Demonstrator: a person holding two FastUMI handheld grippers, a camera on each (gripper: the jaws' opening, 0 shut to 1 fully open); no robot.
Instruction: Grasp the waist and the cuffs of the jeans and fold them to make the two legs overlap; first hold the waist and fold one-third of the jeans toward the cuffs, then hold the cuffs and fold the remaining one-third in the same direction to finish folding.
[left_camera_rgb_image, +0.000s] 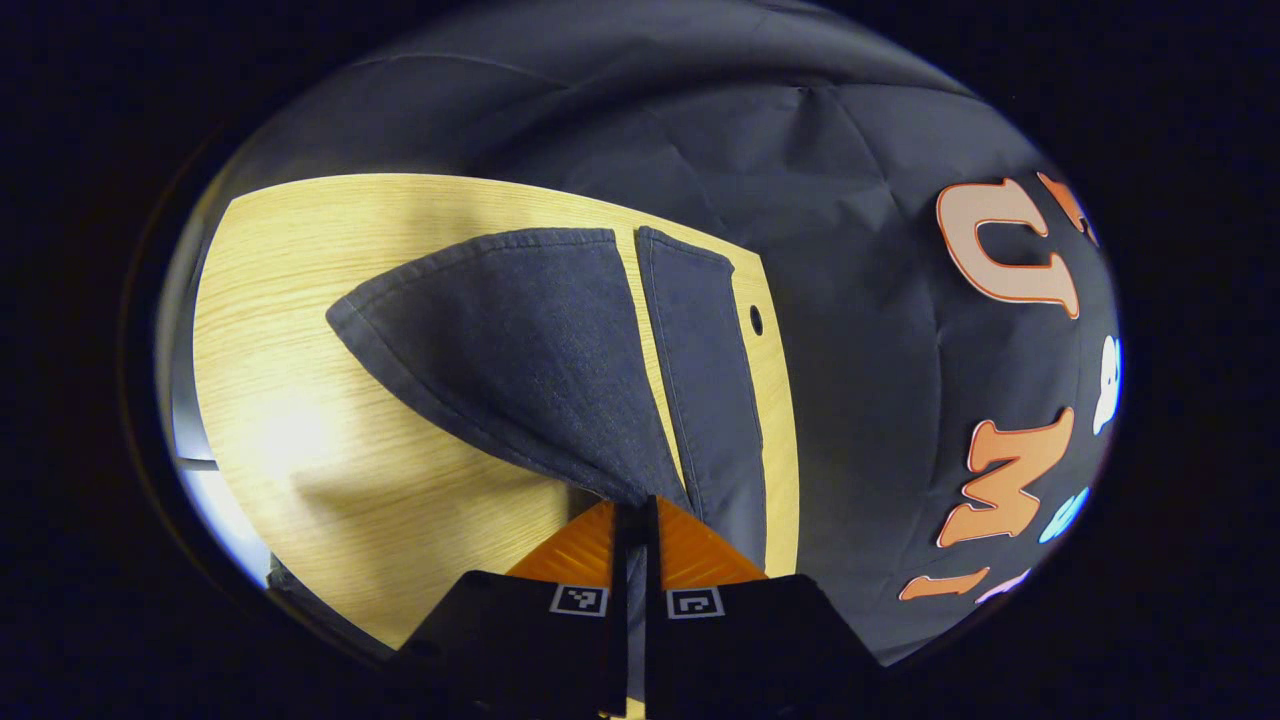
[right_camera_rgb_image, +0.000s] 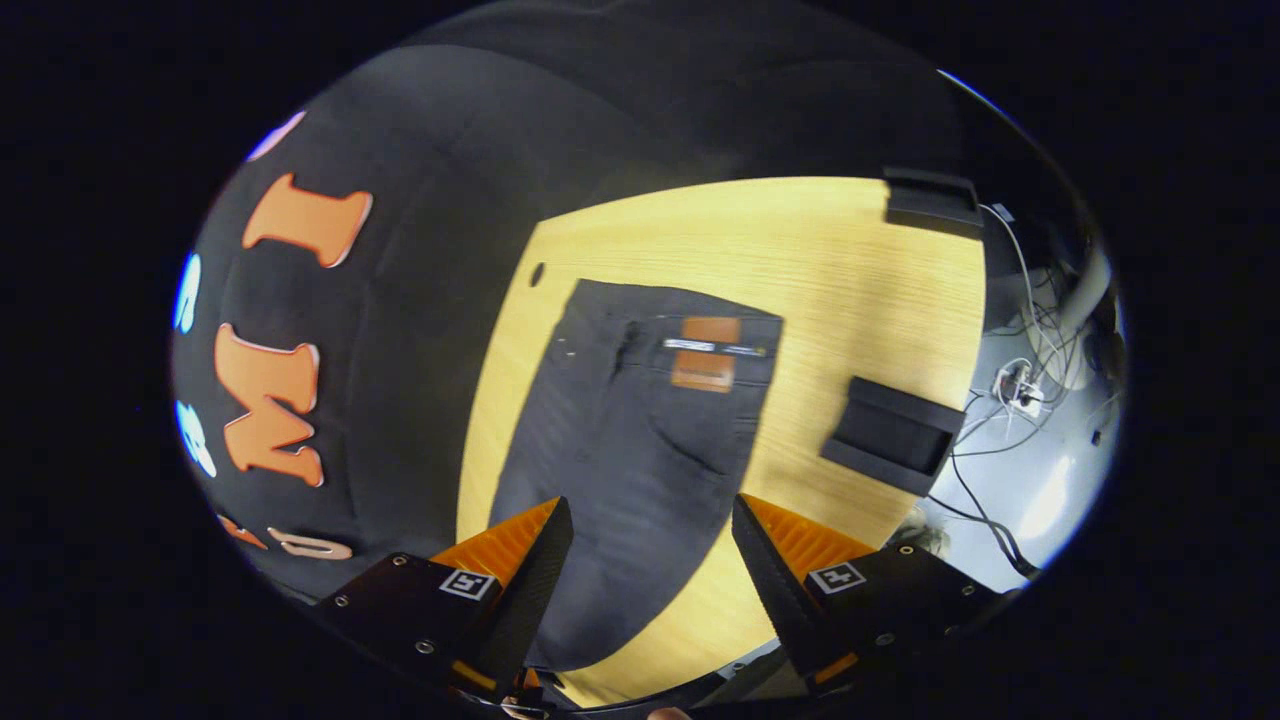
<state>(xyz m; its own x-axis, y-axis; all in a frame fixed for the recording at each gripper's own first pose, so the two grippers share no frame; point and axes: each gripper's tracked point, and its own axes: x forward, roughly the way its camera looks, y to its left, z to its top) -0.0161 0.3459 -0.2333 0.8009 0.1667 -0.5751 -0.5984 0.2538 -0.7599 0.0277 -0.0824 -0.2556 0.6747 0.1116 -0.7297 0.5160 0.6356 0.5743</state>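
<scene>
Dark blue jeans (left_camera_rgb_image: 520, 350) lie on a light wooden table (left_camera_rgb_image: 300, 420). My left gripper (left_camera_rgb_image: 636, 515) is shut on an edge of the denim, and the cloth fans out from its fingers toward the far side. A narrower strip of denim (left_camera_rgb_image: 705, 380) runs beside it on the right. I cannot tell which part of the jeans is pinched. In the right gripper view the jeans (right_camera_rgb_image: 630, 440) stretch away from me, the waist with its brown patch (right_camera_rgb_image: 705, 352) at the far end. My right gripper (right_camera_rgb_image: 650, 540) is open above the near part of the leg, with nothing between its fingers.
Two black blocks (right_camera_rgb_image: 890, 435) (right_camera_rgb_image: 930, 200) sit on the table (right_camera_rgb_image: 820, 280) at its right side. Cables (right_camera_rgb_image: 1010, 390) trail over the floor beyond that edge. A small hole (right_camera_rgb_image: 537, 272) marks the tabletop near the waist. The black cloth wall (left_camera_rgb_image: 880, 300) hangs close behind the table.
</scene>
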